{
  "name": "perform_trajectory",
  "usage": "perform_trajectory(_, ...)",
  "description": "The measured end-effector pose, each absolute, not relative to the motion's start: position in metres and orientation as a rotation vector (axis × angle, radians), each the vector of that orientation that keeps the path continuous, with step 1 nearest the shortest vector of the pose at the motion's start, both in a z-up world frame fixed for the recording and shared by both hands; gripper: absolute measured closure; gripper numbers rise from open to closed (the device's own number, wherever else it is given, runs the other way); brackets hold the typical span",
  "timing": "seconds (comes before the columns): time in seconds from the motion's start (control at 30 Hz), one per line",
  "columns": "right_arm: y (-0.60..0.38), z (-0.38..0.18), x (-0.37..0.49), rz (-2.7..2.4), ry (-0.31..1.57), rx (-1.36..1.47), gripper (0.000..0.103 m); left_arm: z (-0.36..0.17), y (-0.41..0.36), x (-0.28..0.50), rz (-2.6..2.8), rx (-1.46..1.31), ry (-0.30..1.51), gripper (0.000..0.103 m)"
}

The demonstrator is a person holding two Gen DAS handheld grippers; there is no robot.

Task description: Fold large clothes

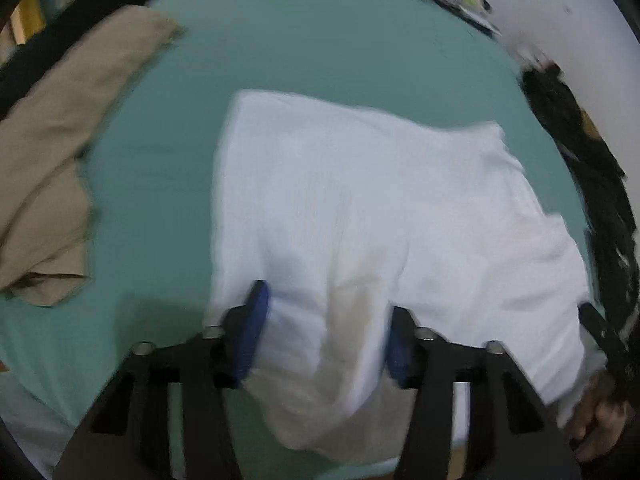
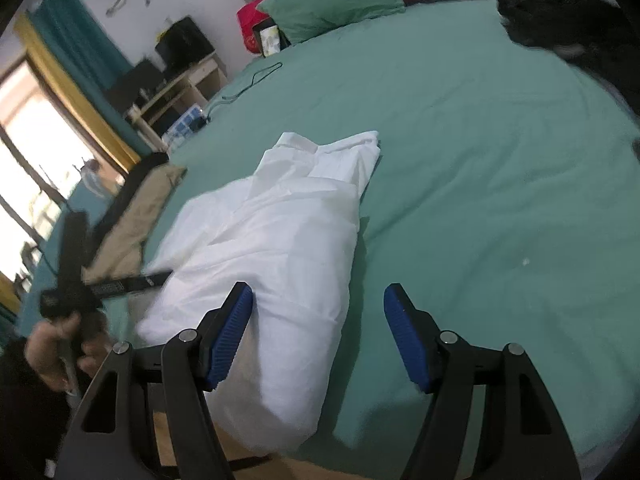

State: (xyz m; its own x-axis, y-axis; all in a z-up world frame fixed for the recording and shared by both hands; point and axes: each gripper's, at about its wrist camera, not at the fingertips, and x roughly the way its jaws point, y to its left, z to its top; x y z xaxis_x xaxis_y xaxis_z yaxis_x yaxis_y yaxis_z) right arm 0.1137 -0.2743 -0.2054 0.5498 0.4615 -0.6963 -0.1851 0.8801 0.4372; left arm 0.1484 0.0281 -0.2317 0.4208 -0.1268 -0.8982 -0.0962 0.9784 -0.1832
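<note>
A white garment (image 1: pixel 360 208) lies partly folded on the green bed (image 1: pixel 320 40), its near end hanging over the bed's front edge. My left gripper (image 1: pixel 326 320) is open, its blue pads on either side of the garment's near end. In the right wrist view the white garment (image 2: pixel 272 248) lies in a long bundle with its collar at the far end. My right gripper (image 2: pixel 318 316) is open over the garment's right edge, holding nothing. The left gripper (image 2: pixel 120 286) shows as a black tool in a hand at the left, by the garment's left side.
A tan garment (image 1: pixel 52 152) and a black one (image 1: pixel 60 28) lie at the bed's left side. More dark clothes (image 2: pixel 560 16) lie at the far right. A green pillow (image 2: pixel 332 0), red items and a cable (image 2: pixel 248 80) sit at the bed's head.
</note>
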Motion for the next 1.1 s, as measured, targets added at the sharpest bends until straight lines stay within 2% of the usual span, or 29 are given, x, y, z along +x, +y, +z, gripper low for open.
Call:
perform_trajectory(0.1, -0.257, -0.208, 0.12, 0.413, 0.923, 0.265, 0.034, -0.232, 0.048, 0.141, 0.051, -0.241, 1.101, 0.068)
perform_trajectory(0.2, -0.248, -0.21, 0.122, 0.416, 0.925, 0.231, 0.034, -0.229, 0.054, 0.135, 0.057, -0.272, 1.107, 0.069)
perform_trajectory(0.3, -0.243, -0.206, 0.118, 0.398, 0.915, 0.183, 0.034, -0.224, 0.059, 0.128, 0.042, -0.333, 1.107, 0.062)
perform_trajectory(0.37, -0.244, -0.203, 0.115, 0.388, 0.906, 0.171, 0.034, -0.221, 0.063, 0.125, 0.035, -0.365, 1.092, 0.049)
perform_trajectory(0.5, -0.249, -0.199, 0.109, 0.372, 0.898, 0.163, 0.034, -0.213, 0.069, 0.117, 0.026, -0.378, 1.065, 0.046)
perform_trajectory(0.57, -0.25, -0.198, 0.106, 0.363, 0.895, 0.16, 0.034, -0.208, 0.072, 0.114, 0.007, -0.398, 1.035, 0.038)
perform_trajectory(0.67, -0.248, -0.196, 0.104, 0.348, 0.885, 0.122, 0.034, -0.215, 0.071, 0.121, 0.007, -0.44, 1.039, 0.036)
perform_trajectory(0.8, -0.249, -0.198, 0.105, 0.353, 0.89, 0.133, 0.034, -0.248, 0.077, 0.129, 0.037, -0.503, 1.132, 0.036)
perform_trajectory(0.93, -0.252, -0.195, 0.105, 0.356, 0.886, 0.142, 0.034, -0.242, 0.066, 0.131, 0.01, -0.461, 1.141, 0.03)
perform_trajectory(1.1, -0.258, -0.186, 0.103, 0.363, 0.867, 0.173, 0.034, -0.246, 0.074, 0.131, -0.023, -0.578, 1.133, 0.026)
